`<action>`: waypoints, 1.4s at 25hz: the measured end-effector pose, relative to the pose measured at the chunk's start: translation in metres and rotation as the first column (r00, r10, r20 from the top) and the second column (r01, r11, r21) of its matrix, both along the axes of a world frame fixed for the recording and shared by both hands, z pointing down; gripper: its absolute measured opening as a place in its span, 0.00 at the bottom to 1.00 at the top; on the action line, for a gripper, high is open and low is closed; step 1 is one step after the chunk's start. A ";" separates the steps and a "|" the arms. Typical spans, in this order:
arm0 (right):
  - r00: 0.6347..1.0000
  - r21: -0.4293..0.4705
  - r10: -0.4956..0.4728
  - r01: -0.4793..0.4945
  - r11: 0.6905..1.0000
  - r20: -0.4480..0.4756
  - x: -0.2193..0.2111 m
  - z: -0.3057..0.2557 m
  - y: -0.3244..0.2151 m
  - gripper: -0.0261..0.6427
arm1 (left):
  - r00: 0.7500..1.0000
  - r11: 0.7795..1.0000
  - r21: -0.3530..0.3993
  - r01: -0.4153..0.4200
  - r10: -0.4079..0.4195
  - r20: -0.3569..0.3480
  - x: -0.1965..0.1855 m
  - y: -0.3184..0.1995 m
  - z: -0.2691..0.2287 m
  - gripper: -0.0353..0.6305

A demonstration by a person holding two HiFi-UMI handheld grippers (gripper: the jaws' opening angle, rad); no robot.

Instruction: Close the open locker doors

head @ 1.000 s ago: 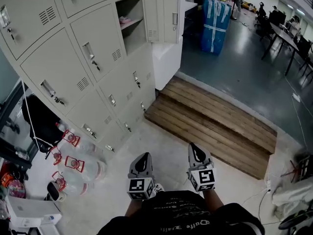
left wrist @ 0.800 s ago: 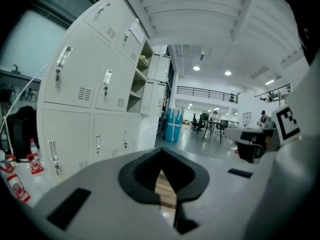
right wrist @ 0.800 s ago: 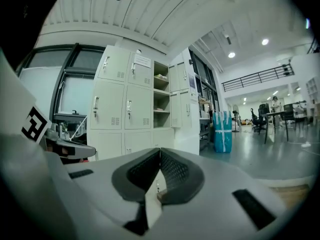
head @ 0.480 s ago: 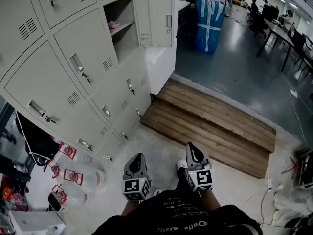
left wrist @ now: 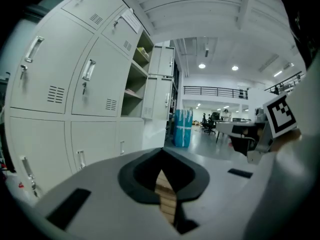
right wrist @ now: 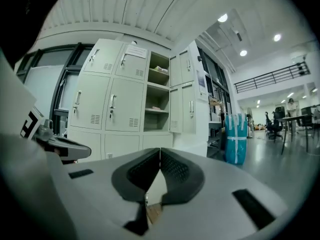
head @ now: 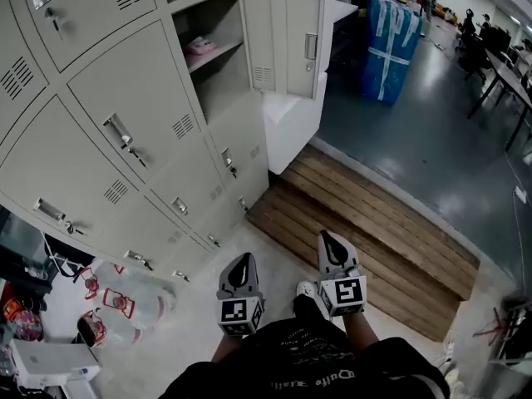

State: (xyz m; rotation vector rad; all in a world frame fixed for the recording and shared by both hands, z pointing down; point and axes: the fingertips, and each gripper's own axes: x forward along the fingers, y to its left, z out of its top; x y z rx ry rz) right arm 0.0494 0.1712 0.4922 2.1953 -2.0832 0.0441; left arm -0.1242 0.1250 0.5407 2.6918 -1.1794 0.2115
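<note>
Upright locker doors (head: 287,44) stand swung outward (hinged at right).

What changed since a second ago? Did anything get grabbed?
The person walked closer to the lockers; the open doors look bigger. Nothing was grabbed. The left gripper and right gripper stay shut and empty, and the doors stay open.

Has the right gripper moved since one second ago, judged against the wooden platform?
Yes. The right gripper has gone forward: its tip now lies over the near edge of the wooden platform.
</note>
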 end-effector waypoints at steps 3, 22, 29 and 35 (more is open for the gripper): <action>0.999 0.003 -0.034 0.034 0.999 0.002 0.029 -0.007 -0.027 0.05 | 0.999 1.000 -0.004 0.016 -0.017 -0.032 0.035 -0.021 -0.010 0.06; 0.992 -0.044 -0.091 0.095 0.994 0.087 0.165 0.004 -0.122 0.05 | 0.997 0.997 0.006 0.077 -0.077 -0.032 0.162 -0.101 -0.017 0.06; 0.989 -0.043 -0.083 0.088 0.995 0.124 0.172 0.007 -0.143 0.05 | 0.996 0.996 0.014 0.085 -0.085 -0.009 0.157 -0.124 -0.013 0.06; 0.990 -0.052 -0.044 0.051 0.997 0.130 0.177 0.008 -0.181 0.05 | 0.997 0.997 -0.038 0.074 -0.075 -0.025 0.155 -0.168 -0.002 0.06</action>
